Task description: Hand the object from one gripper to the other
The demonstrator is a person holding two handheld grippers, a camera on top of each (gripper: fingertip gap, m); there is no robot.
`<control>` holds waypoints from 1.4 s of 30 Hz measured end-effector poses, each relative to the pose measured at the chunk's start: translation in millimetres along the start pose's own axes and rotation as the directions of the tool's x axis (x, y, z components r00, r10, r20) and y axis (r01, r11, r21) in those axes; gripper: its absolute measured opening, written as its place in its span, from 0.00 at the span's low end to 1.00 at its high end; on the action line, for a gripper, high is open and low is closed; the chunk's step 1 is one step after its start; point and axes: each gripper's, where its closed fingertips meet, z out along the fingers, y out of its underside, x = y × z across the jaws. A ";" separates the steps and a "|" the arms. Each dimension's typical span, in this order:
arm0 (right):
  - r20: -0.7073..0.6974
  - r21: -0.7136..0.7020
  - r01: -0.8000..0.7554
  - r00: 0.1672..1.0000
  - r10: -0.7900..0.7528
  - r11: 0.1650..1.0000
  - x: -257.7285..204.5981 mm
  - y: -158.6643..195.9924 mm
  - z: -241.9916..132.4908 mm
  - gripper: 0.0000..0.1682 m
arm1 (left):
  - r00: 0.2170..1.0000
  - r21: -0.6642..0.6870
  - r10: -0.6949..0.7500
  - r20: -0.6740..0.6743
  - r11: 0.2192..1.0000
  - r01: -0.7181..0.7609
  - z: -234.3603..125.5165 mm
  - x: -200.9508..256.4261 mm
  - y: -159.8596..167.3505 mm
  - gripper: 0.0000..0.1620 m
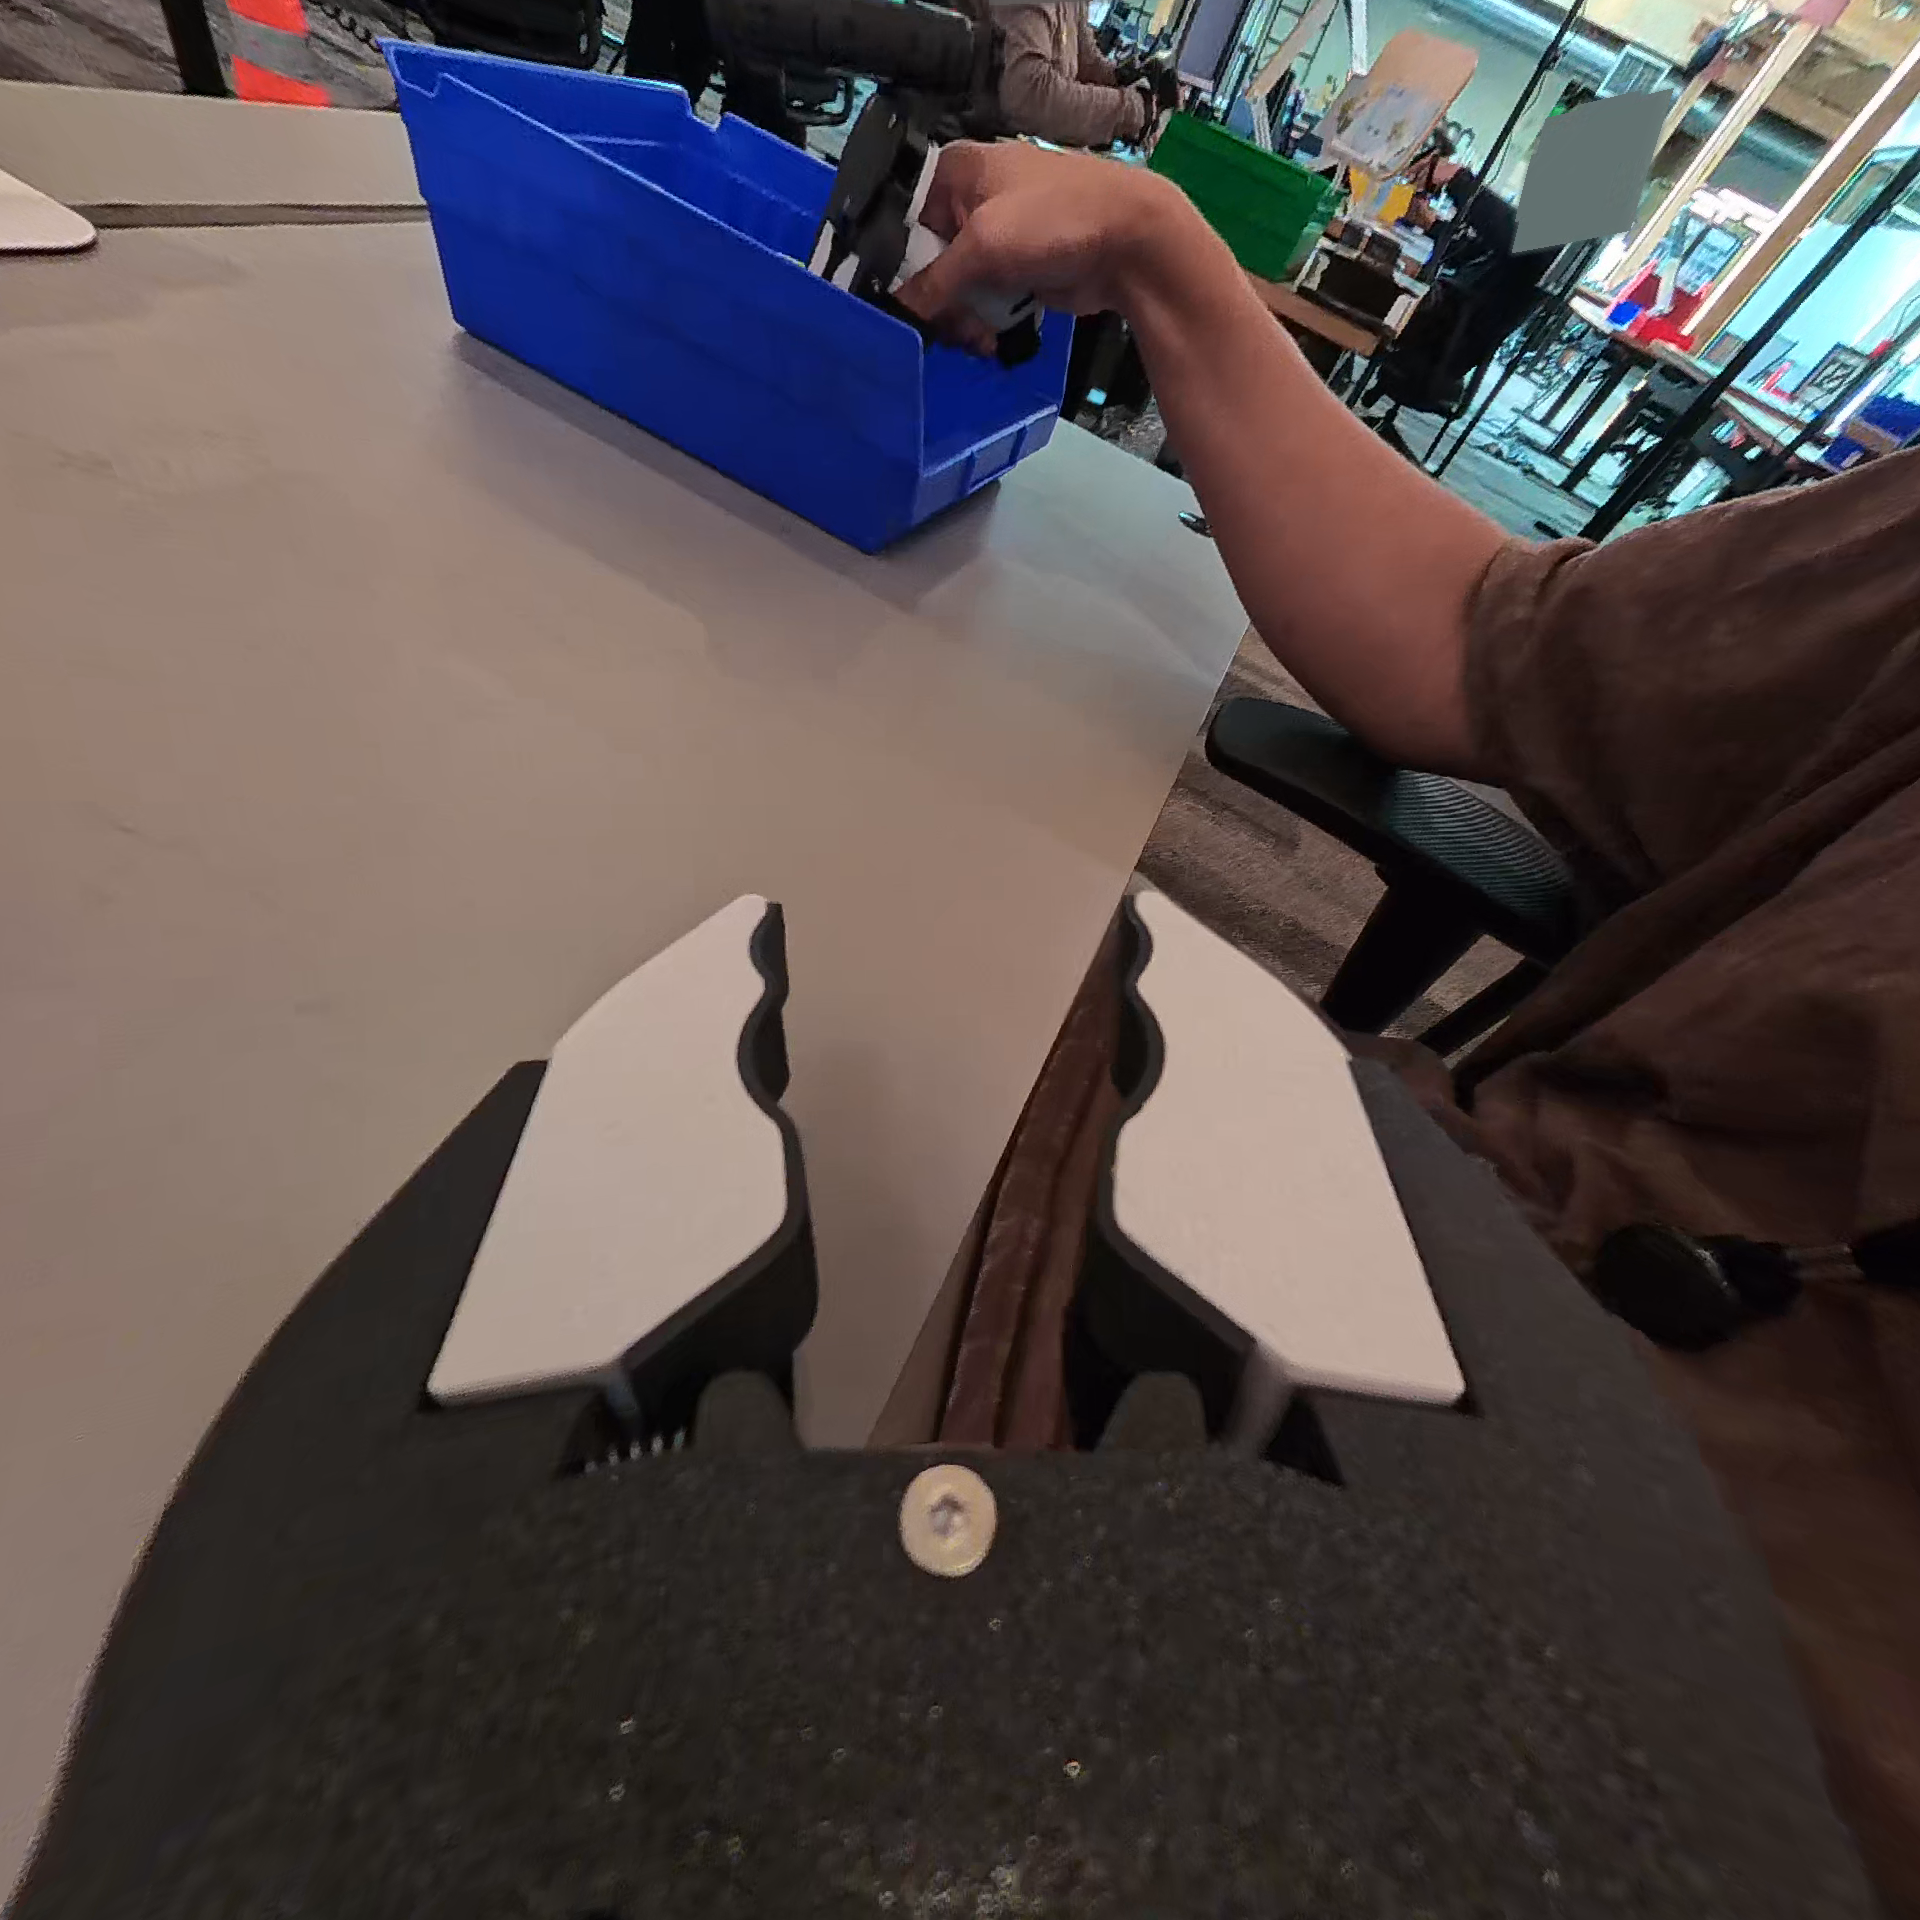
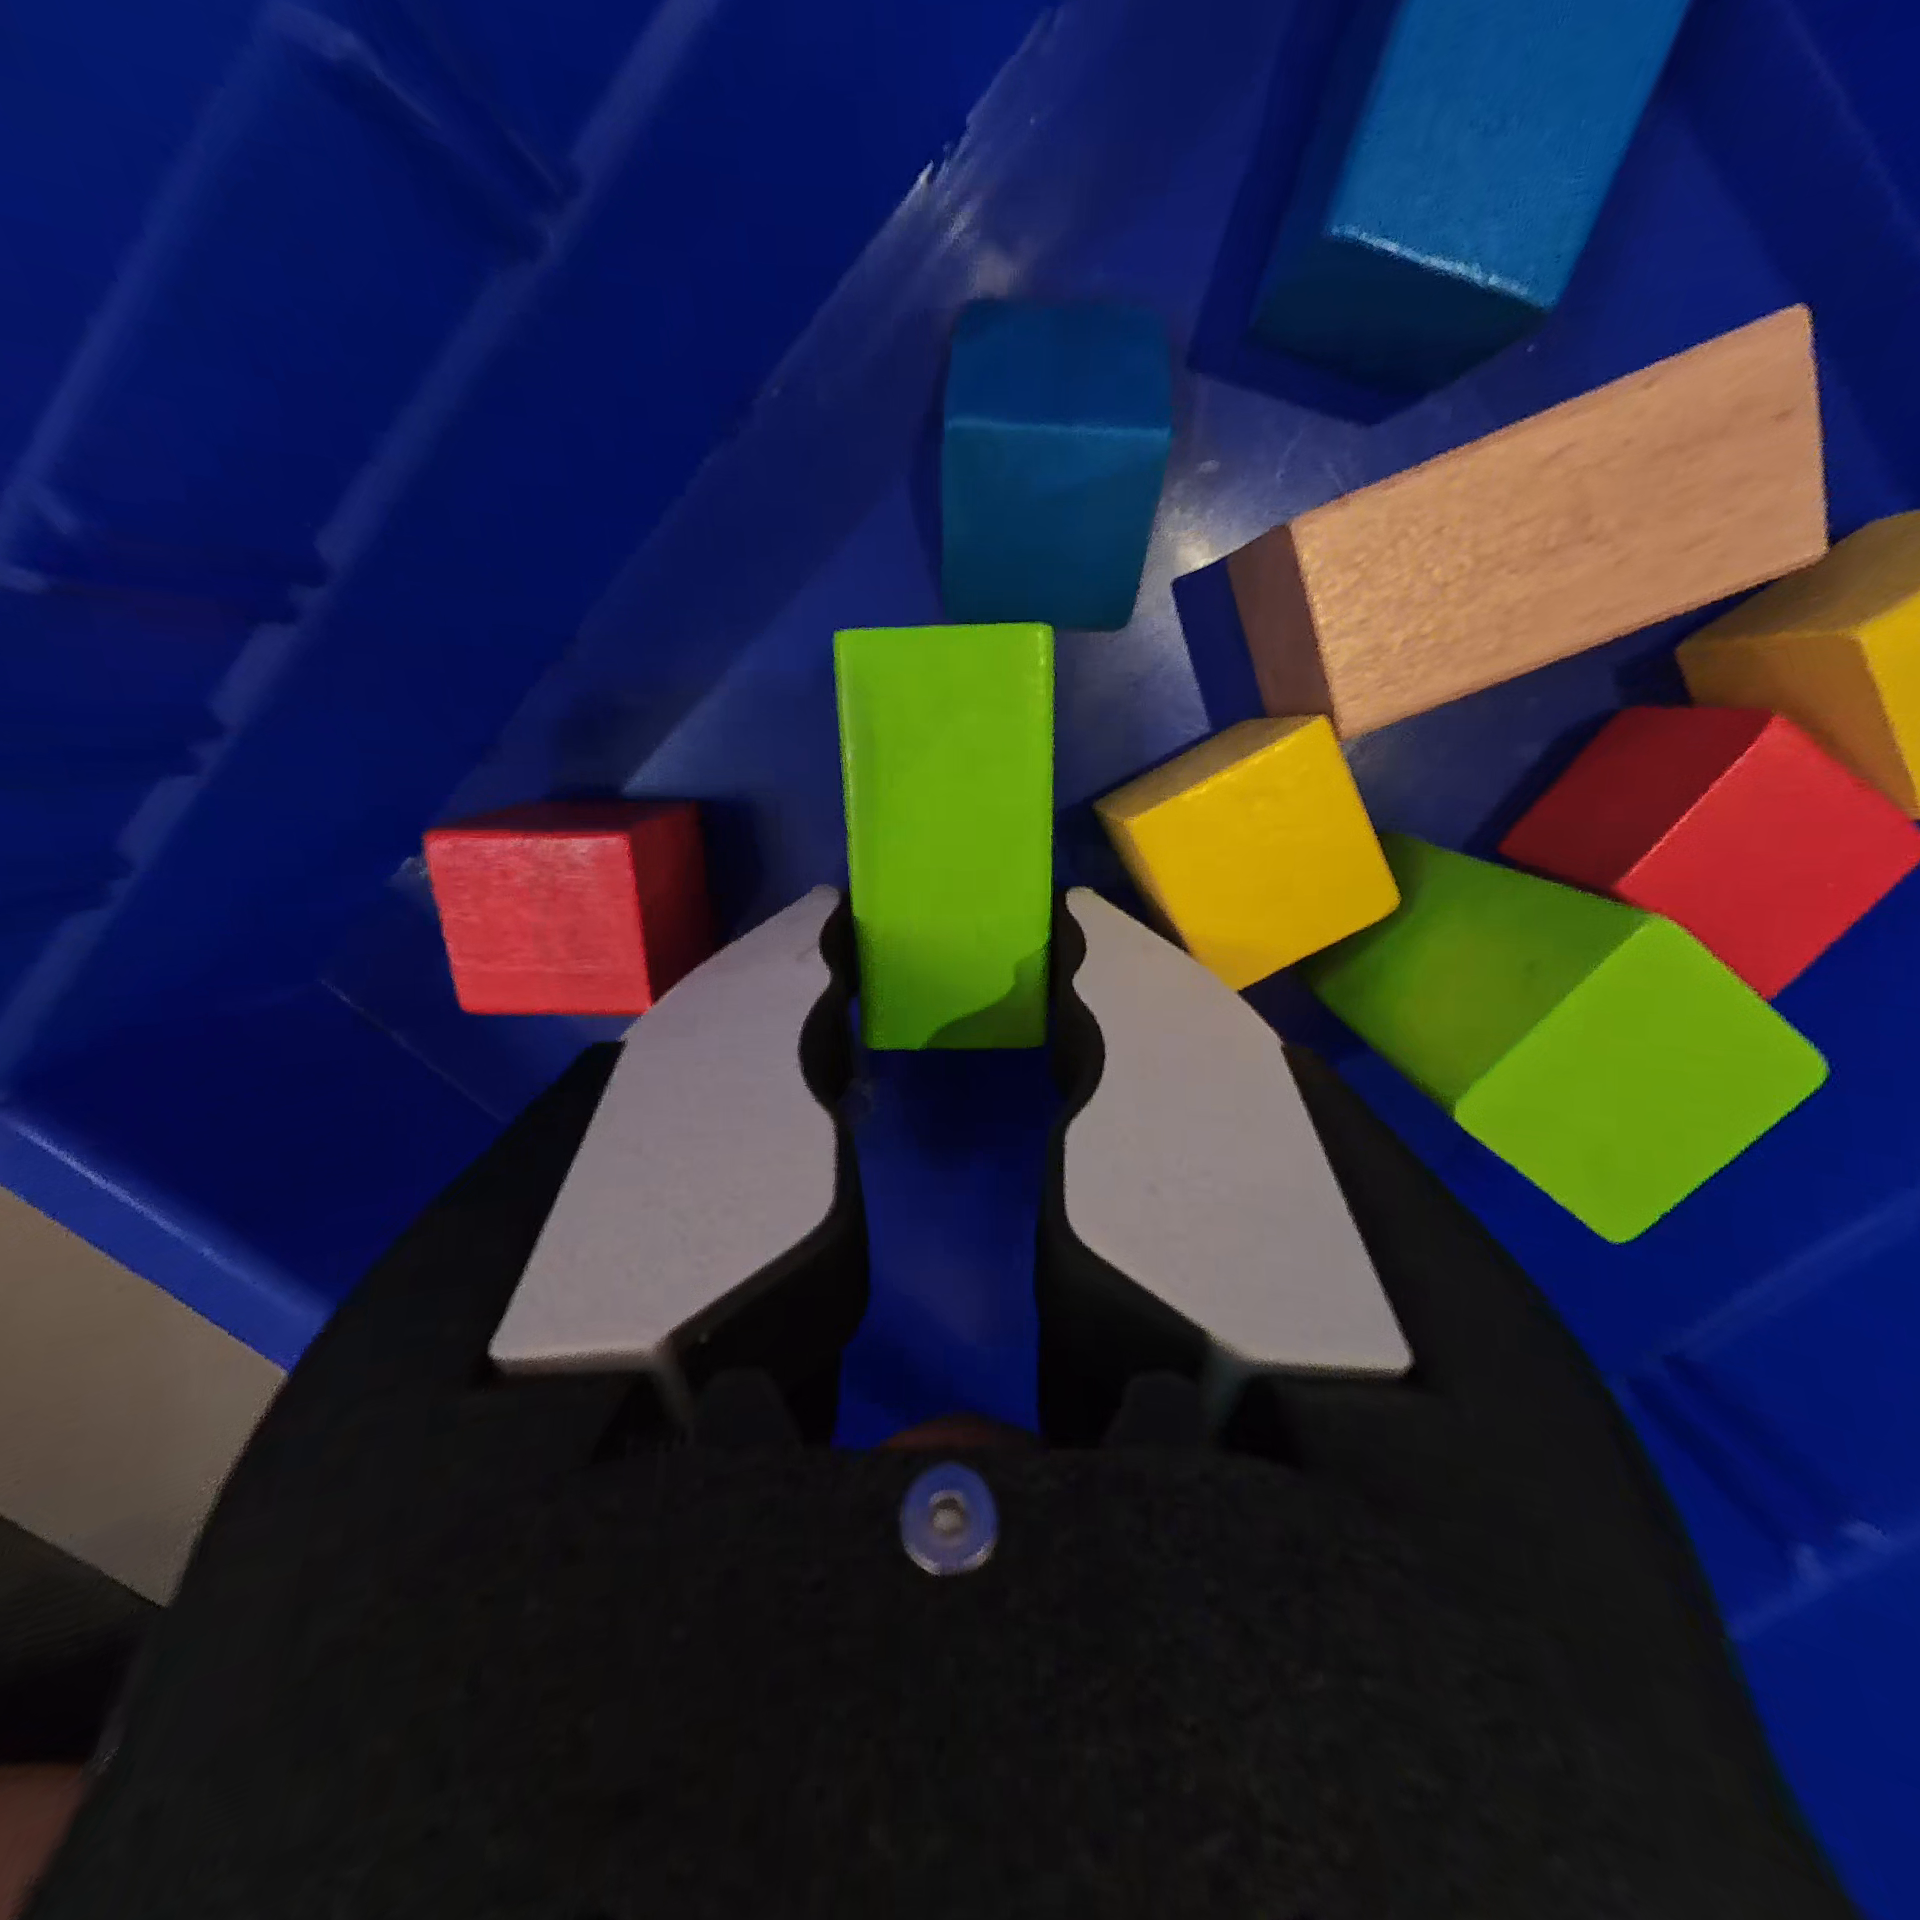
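In the right wrist view my right gripper [image 2: 951,914] reaches down into the blue bin [image 2: 312,416]. Its jaws press both sides of an oblong green block [image 2: 940,790], near the block's closer end. In the left wrist view my left gripper [image 1: 951,914] is open and empty, low over the near edge of the grey table [image 1: 416,727]. The same view shows the blue bin [image 1: 665,312] at the table's far side. The right gripper [image 1: 883,229] dips into it in a person's hand, and the bin wall hides its fingertips.
Other blocks lie in the bin: a red cube [image 2: 561,904], a yellow cube [image 2: 1247,847], a second green block [image 2: 1558,1039], a blue block [image 2: 1049,468], a plain wooden block [image 2: 1538,520]. The person's arm [image 1: 1299,499] spans the table's right edge, above a black chair arm [image 1: 1403,821].
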 end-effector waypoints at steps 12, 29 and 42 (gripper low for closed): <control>-0.086 -0.006 0.030 0.996 -0.031 1.000 5.8 1.7 -3.6 0.23 | 1.000 -0.010 0.016 0.006 1.000 -0.016 0.1 2.9 0.3 0.37; 0.209 0.868 -0.105 0.964 -0.166 0.485 -259.5 -37.1 -153.1 0.36 | 0.982 -0.047 0.064 0.176 0.997 -0.056 -24.5 -36.7 -5.7 0.41; 0.172 0.869 0.023 0.922 -0.346 0.494 -344.7 -22.2 -98.3 0.37 | 0.844 -0.710 0.302 0.443 0.693 0.125 -123.0 -234.2 -33.6 0.42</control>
